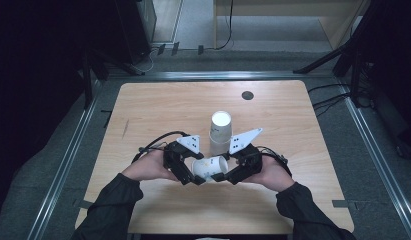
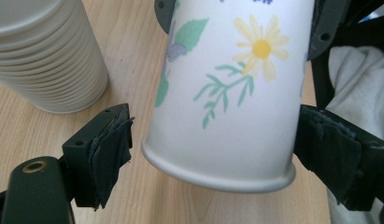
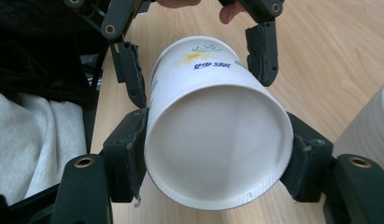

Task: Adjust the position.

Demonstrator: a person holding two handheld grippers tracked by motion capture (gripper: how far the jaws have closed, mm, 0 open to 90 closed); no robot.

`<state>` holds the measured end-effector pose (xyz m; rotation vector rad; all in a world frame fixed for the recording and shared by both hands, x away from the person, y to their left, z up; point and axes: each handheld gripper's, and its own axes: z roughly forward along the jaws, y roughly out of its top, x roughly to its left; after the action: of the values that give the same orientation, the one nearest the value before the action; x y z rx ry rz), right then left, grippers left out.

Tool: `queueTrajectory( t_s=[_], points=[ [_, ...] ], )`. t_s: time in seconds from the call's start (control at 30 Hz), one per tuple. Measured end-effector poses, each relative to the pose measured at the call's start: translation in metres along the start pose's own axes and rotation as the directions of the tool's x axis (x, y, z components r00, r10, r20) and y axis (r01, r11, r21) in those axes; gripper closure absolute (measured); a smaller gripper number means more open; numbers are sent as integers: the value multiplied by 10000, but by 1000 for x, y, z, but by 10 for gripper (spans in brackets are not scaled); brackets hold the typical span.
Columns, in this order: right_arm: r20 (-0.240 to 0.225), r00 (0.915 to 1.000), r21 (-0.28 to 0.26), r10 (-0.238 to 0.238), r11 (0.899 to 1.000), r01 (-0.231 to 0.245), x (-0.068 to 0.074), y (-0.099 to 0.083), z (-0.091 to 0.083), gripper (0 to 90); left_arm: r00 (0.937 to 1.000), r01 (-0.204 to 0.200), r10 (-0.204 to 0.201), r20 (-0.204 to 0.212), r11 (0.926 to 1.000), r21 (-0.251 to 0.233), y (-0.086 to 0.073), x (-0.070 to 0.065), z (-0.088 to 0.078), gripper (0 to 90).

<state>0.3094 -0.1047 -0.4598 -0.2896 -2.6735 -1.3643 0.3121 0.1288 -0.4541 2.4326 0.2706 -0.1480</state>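
Nearest the person, both hands meet over the front of the desk (image 1: 143,100), each with a tool, and a single paper cup (image 1: 210,167) lies on its side between them, lifted a little off the wood.

The right tool (image 1: 222,176) is clenched on the cup: in the right gripper view its two pads press the base end (image 3: 217,144) from either side, so the closed bottom faces that camera. Held there, the cup's open mouth is free to point toward the other hand.

The left tool (image 1: 191,178) is released. In the left gripper view its pads stand on either side of the cup's rolled rim (image 2: 217,175); the left pad (image 2: 108,154) is clearly apart from the cup, and the other (image 2: 334,158) sits just beside it, whether touching I cannot tell. The flower print (image 2: 259,49) shows along the wall. My guess is that the cup has been passed across, so that the right tool alone carries it while the left one lets go.

Just behind the hands a stack of cups (image 1: 220,131) stands upside down on the desk, near enough that the single cup looks to belong with it, either pulled off it or due to go onto it.

Farther back, a dark round cap (image 1: 247,95) sits in the desk near its far edge.
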Motion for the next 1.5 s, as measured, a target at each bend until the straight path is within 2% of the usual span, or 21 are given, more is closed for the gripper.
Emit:
queueTrajectory(
  t_s=[0.2,0.3,0.33,0.4,0.43,0.5,0.57,0.63,0.7,0.8,0.9,1.2,1.27,1.33,1.4,1.47,1.5],
  points=[
    [-122,9999,-256,52,9997,-55,-2,0,-4,340,9997,232,-228,66,9974,-686,-7,-4,1,125],
    [-199,9998,-417,29,9991,-37,-1,1,-6,340,9995,274,-263,146,9962,-832,-9,-3,2,124],
    [-222,9997,-442,57,9990,-67,-1,1,-6,340,9995,306,-300,72,9949,-961,-9,-4,3,125],
    [-235,9997,-483,39,9988,-51,-1,1,-7,340,9988,444,-415,259,9917,-1204,-12,-3,4,126],
    [-246,9997,-519,42,9986,-54,-2,1,-7,340,9972,709,-669,345,9888,-1311,-15,-2,6,128],
    [-267,9996,-562,61,9984,-76,-2,1,-8,340,9975,683,-651,287,9888,-1329,-16,-1,6,128],
    [-309,9995,-573,50,9983,-68,-2,1,-8,340,9956,878,-818,458,9849,-1491,-18,1,7,131],
    [-329,9994,-599,57,9982,-76,-2,1,-8,340,9955,896,-832,447,9817,-1682,-20,2,8,132],
    [-344,9994,-613,67,9981,-88,-2,1,-8,340,9945,921,-804,677,9771,-1916,-21,3,7,139],
    [-404,9991,-701,145,9974,-173,-2,2,-8,340,9948,858,-706,741,9699,-2279,-22,3,6,148],
    [-419,9990,-782,135,9968,-168,-2,3,-7,340,9941,822,-623,884,9666,-2428,-22,3,6,193],
    [-503,9984,-662,243,9974,-276,-2,2,-5,341,9955,632,-462,828,9744,-2160,-22,3,3,237],
    [-685,9972,-612,285,9976,-327,-3,2,-3,279,9958,590,-435,803,9777,-2016,-21,2,1,240],
    [-692,9972,-553,278,9980,-317,-2,2,-2,258,9961,553,-405,779,9786,-1984,-21,2,0,240],
    [-419,9991,-326,108,9994,-122,1,3,1,235,9963,560,-418,748,9783,-1994,-21,2,-4,244],
    [-295,9995,-218,131,9997,-137,0,2,2,235,9964,595,-480,694,9829,-1744,-20,3,-7,244],
    [-225,9996,-147,164,9998,-168,0,2,3,235,9977,503,-422,529,9854,-1625,-19,3,-10,244]
  ],
)
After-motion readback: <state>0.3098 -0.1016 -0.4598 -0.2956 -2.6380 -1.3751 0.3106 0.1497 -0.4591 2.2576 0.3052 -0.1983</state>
